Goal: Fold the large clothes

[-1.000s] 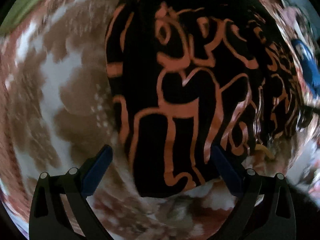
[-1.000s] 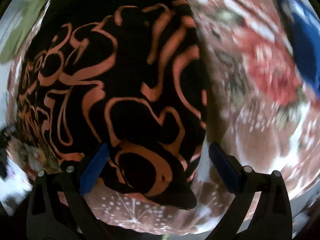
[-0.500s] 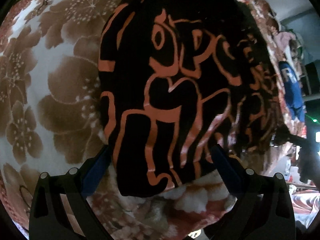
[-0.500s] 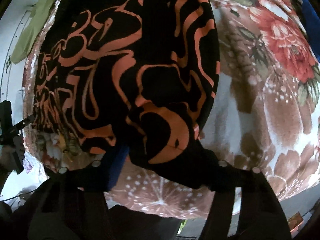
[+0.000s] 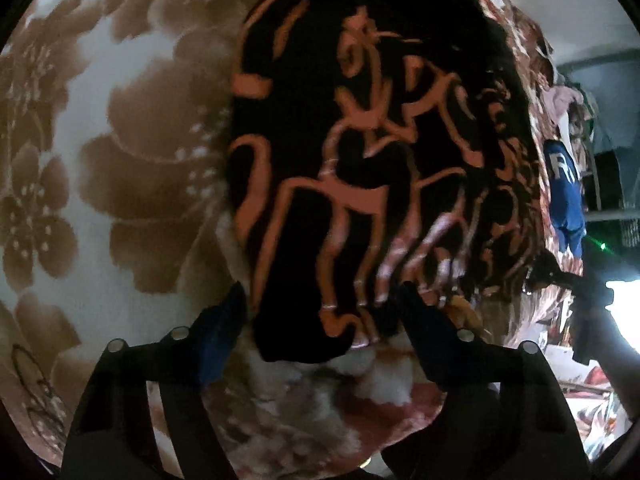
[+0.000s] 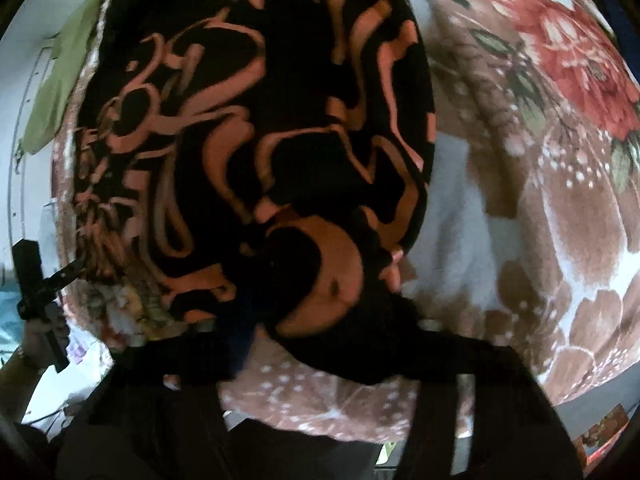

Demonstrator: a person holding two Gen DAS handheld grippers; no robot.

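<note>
Black-and-orange patterned garment lay on the floral blanket; right gripper, open a second earlier, had clamped its near corner; left gripper had narrowed around the opposite corner without yet pinching; fold lift imminent

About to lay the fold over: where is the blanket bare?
Bare blanket lies left of the black and orange garment in the left view, and right of it in the right view. Crowded at the near corners, under both sets of jaws.
</note>
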